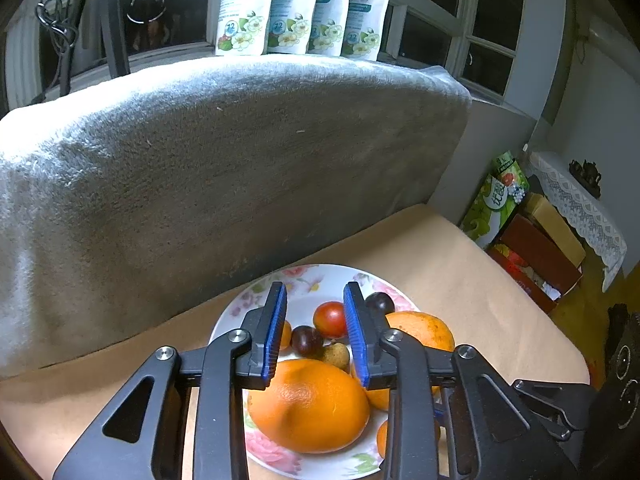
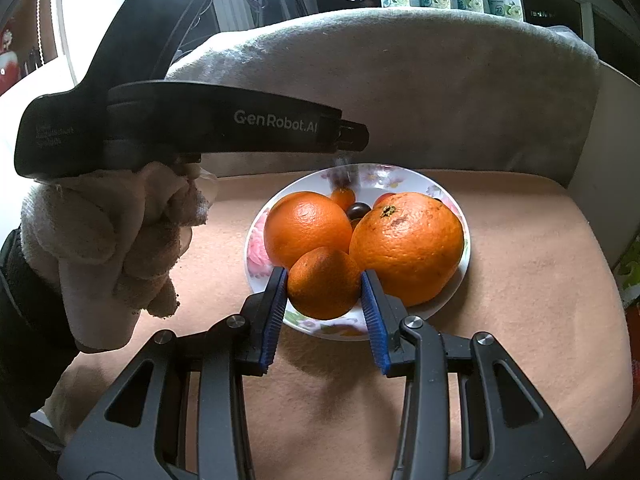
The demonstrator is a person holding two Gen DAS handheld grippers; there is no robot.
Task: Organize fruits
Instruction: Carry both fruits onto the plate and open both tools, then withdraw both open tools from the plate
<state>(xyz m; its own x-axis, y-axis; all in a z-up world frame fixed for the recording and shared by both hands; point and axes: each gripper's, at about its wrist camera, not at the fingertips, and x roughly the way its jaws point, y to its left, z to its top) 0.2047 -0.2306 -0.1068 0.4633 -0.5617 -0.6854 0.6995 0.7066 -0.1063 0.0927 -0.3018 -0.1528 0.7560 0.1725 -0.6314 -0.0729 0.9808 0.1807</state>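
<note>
A floral plate (image 2: 400,174) on a tan cloth holds two large oranges (image 2: 406,246) (image 2: 306,228), a small mandarin (image 2: 324,282), dark plums (image 2: 357,211) and a red fruit. My right gripper (image 2: 324,284) is closed around the small mandarin at the plate's near rim. In the left wrist view my left gripper (image 1: 315,304) is open above the plate (image 1: 320,274), over a red fruit (image 1: 330,319), dark plums (image 1: 306,341) and a big orange (image 1: 308,404). The left gripper body (image 2: 192,120) shows in the right wrist view, its tips blurred over the plate's far side.
A grey plush backrest (image 1: 224,152) stands just behind the plate. White floral pouches (image 1: 304,4) line the window sill. Boxes (image 1: 532,240) sit on the floor to the right. A gloved hand (image 2: 112,240) holds the left gripper.
</note>
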